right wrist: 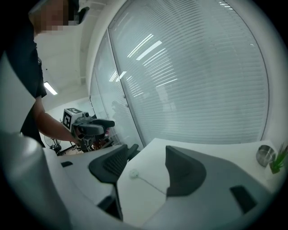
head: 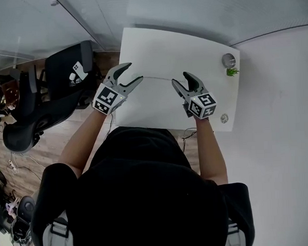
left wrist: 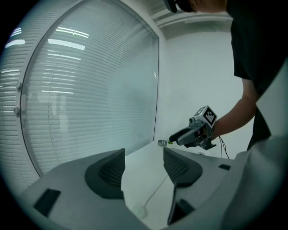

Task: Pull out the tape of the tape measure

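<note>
Both claws are released and hold nothing. Left claw (head: 133,74): jaws apart, only table showing in the gap. Right claw (head: 181,81): same, jaws wide with bare table between them. Both are held up off the white table (head: 154,44), tips angled slightly down, not touching anything.

The task's thing is flat on the table between them. From the head view the tape (head: 156,78) is a thin pale line running roughly 9 to 3 o'clock, spanning the gap from one claw to the other. The tape measure case (left wrist: 138,211) is a small round white disc. I can't pick it out from the head view. In the left gripper view it sits low in the gap, close under that claw, with the tape running off toward 1 o'clock at the right claw (left wrist: 193,132). In the right gripper view the case (right wrist: 133,174) sits further out, just beside the left-hand jaw, and the tape comes back toward 4 o'clock.

So the case end is at the left claw and the free end at the right. My read is the tape is already drawn out a fair stretch.

If more length is wanted:
- The left claw is nearer the case and pins it.
- The right claw takes the free end and pulls along the tape's own line, toward 3 o'clock. An off-axis pull would likely drag the light case.

Metal cup (head: 228,59) and small plant (head: 232,72) sit at the table's 2 o'clock corner, well clear.
</note>
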The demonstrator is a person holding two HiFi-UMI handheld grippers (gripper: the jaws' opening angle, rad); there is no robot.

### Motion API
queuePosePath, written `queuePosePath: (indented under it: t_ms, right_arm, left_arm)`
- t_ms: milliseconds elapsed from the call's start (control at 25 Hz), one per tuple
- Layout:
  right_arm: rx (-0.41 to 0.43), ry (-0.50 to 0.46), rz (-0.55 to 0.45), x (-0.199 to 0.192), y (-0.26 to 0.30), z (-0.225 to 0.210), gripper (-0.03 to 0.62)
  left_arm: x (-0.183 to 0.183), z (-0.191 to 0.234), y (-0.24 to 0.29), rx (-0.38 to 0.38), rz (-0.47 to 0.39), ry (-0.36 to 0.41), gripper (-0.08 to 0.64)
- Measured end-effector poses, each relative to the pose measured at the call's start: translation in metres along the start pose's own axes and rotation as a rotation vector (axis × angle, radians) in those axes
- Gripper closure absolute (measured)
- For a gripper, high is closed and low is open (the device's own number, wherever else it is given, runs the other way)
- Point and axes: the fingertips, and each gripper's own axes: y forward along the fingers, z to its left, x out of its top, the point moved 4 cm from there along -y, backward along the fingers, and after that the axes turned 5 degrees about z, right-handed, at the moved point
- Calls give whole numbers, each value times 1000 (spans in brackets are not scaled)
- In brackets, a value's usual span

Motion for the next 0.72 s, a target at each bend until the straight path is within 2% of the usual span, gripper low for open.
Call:
queuePosePath:
  t_ms: [440,720]
  right_arm:
    - [29,-78,-125,52,-20,35,357]
    - [46,-159,-203,82,-24,66,370]
  left_arm:
    - [53,-12,-22,-14,-159,18,379]
    - [72,-19,-27,-20,-202,33,456]
